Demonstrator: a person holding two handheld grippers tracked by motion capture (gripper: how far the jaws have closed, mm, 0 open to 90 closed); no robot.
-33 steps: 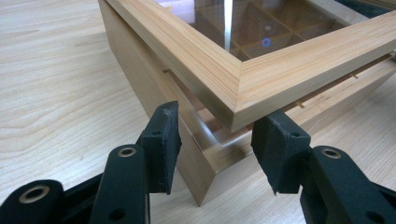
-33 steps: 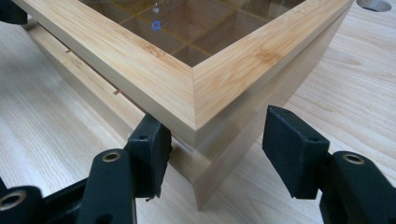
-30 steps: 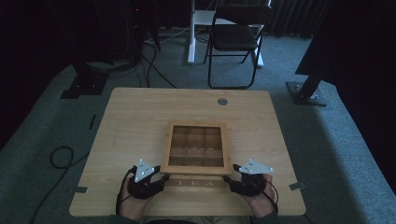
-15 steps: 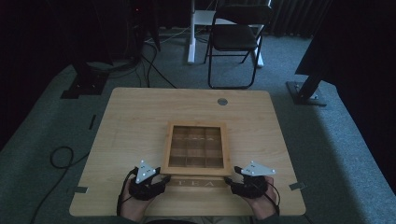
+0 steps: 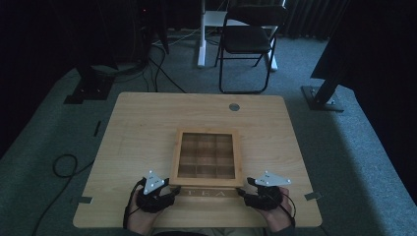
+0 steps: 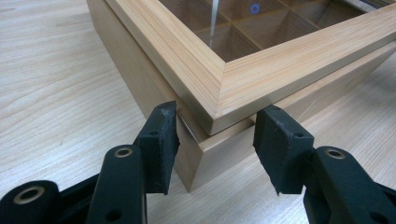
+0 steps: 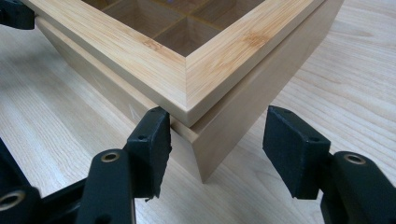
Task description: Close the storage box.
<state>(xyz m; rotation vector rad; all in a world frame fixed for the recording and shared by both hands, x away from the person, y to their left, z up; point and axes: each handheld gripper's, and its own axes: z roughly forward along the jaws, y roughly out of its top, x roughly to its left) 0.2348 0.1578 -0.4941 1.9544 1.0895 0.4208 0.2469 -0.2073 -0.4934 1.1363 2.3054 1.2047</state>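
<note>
On the wooden table (image 5: 137,128), you held both hands low at the tea box's (image 5: 206,187) near corners. Left gripper (image 6: 215,140) had just been opening, astride its corner; right gripper (image 7: 215,144) open, one pad touching.

The wooden tea box (image 5: 206,157) sits mid-table toward 6 o'clock. Bare tabletop (image 5: 137,128) runs from 7 round to 5 o'clock about it. Each near corner blocks a gripper: left gripper (image 5: 164,189) at 7, right gripper (image 5: 244,188) at 5 o'clock, jaws straddling a corner.
</note>
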